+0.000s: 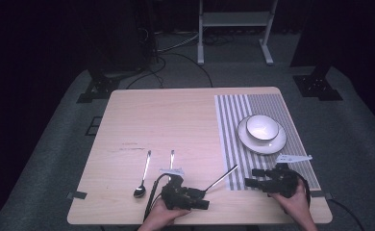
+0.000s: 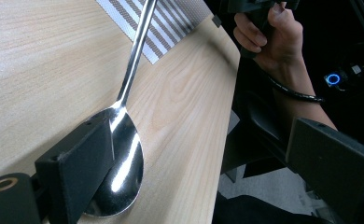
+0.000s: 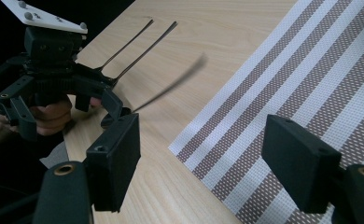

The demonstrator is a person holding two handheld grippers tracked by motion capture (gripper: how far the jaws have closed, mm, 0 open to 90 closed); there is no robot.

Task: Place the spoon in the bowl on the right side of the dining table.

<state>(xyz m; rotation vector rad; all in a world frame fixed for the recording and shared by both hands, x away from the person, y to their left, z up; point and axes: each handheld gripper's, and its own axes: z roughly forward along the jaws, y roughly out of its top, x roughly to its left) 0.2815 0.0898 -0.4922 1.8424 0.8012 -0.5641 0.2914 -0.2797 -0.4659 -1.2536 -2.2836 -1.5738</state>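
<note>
A steel spoon (image 1: 221,178) lies slantwise near the table's front edge, its handle tip reaching the striped placemat (image 1: 262,103). My left gripper (image 1: 202,198) is at its bowl end. In the left gripper view the jaws of that gripper (image 2: 203,158) stand wide open, and the spoon's bowl (image 2: 124,158) rests on the wood against the left jaw's inner face. My right gripper (image 1: 250,177) hovers open over the placemat's front left corner (image 3: 227,140), nothing between its jaws (image 3: 203,154). The spoon's handle (image 3: 171,88) looks blurred in the right gripper view.
A white bowl (image 1: 262,127) sits on a white plate (image 1: 272,144) on the placemat. A second spoon (image 1: 142,180) and another slim utensil (image 1: 171,161) lie left of my left gripper. The table's front edge (image 1: 128,222) is close under both hands.
</note>
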